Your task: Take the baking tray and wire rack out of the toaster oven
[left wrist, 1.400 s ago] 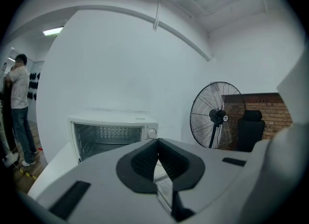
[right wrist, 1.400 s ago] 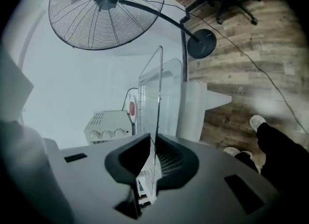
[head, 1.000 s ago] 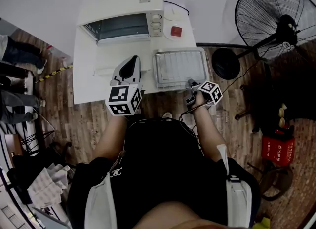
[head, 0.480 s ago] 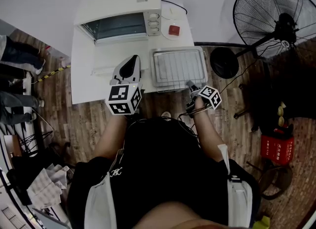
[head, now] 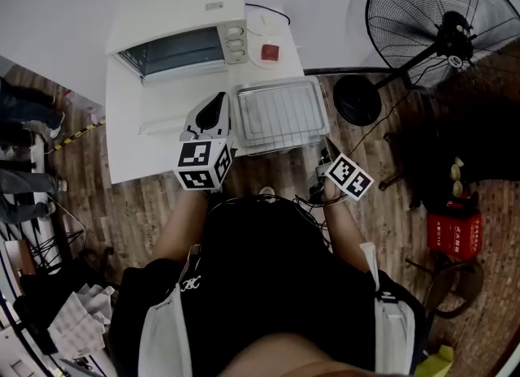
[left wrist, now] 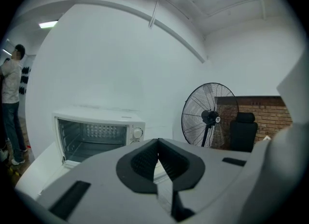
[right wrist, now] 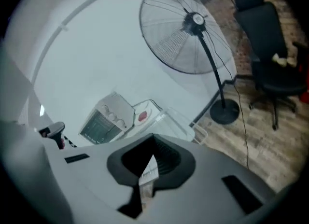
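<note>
At the front right corner of the tabletop [head: 138, 144], the tray [head: 284, 141] is set down with the rack [head: 279, 112] lying in it. Both are clear of the oven [head: 179, 22], which stands open along the back edge and looks empty in the left gripper view.

The right hand-held gripper [head: 328, 157] is held off the front edge, just beside the tray's near right corner. Its jaws have just been closed, and nothing is gripped between them. The left hand-held gripper [head: 215, 101] is held over the tabletop just left of the tray, its jaws clenched together on nothing.

The removal is judged all but done, so the step in hand is taken to be the pull-away. It is best done by drawing the right hand-held gripper straight back and up, so that the tray's rim is not clipped. The tray seems to hang a little past the right edge, so a knock there could tip it off. If it is to be shifted, it should be pushed inward from its right rim, with the rack kept flat. The rack is loose wire and is expected to slide if the tray is jolted.
</note>
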`<state>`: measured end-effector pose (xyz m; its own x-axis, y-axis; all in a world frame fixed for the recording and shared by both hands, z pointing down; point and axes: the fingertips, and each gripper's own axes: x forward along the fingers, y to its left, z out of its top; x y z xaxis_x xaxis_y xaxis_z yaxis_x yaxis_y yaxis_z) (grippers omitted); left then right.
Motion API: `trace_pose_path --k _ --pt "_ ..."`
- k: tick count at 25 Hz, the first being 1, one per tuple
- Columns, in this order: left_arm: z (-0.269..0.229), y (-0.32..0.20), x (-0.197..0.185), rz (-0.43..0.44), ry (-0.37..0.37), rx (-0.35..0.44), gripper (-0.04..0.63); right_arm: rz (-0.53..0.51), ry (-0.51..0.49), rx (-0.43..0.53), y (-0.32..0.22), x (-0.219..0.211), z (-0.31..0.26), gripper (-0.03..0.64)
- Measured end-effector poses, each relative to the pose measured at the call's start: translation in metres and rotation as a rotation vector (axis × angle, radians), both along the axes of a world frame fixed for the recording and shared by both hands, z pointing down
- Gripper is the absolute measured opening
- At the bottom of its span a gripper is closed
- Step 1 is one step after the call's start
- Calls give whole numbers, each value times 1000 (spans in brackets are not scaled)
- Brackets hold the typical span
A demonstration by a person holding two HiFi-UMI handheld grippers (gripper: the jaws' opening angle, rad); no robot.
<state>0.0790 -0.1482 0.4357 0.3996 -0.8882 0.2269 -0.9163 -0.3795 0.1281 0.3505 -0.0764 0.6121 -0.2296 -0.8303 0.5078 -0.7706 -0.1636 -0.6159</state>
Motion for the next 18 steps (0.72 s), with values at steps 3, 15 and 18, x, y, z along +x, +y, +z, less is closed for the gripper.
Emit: trace_pose_path --k 3,15,18 --pt "-4 -1 9 16 0 12 14 -54 167 175 -16 0 -51 2" --pt "-24 -2 21 31 -2 73 14 -73 643 754 -65 -15 -240 0" --pt "-28 -1 20 29 -1 86 14 -81 642 768 -67 -19 -245 0"
